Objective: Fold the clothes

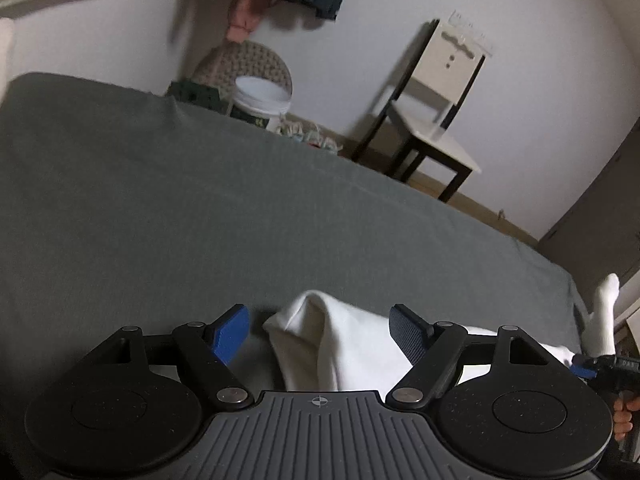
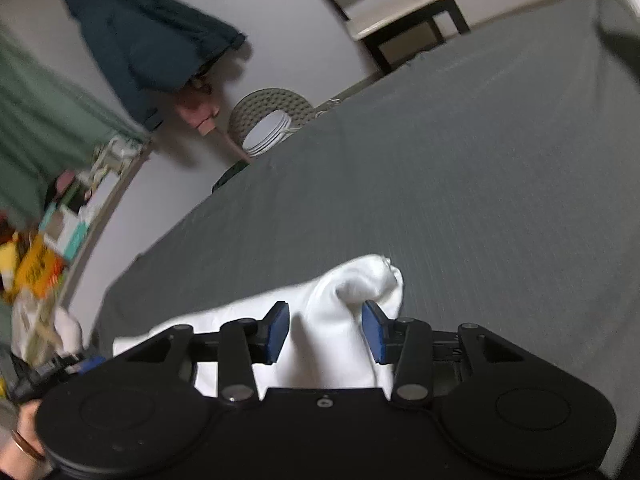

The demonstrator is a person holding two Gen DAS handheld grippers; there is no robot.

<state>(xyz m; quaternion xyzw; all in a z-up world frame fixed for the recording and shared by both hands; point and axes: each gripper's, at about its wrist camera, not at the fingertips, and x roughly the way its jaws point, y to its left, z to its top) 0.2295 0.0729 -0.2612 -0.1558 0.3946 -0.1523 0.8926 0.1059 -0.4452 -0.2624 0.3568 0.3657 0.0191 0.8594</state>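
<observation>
Two claws flank one white garment [image 1: 340, 344] on the grey sheet [image 1: 200, 200]: left gripper [image 1: 320, 332] spread wide, raised fold dead ahead between its pads; right gripper [image 2: 326, 330] also spread, straddling a bunched ridge [image 2: 360, 280]; cloth's length seems to run between them, neither clearly nearer.
</observation>
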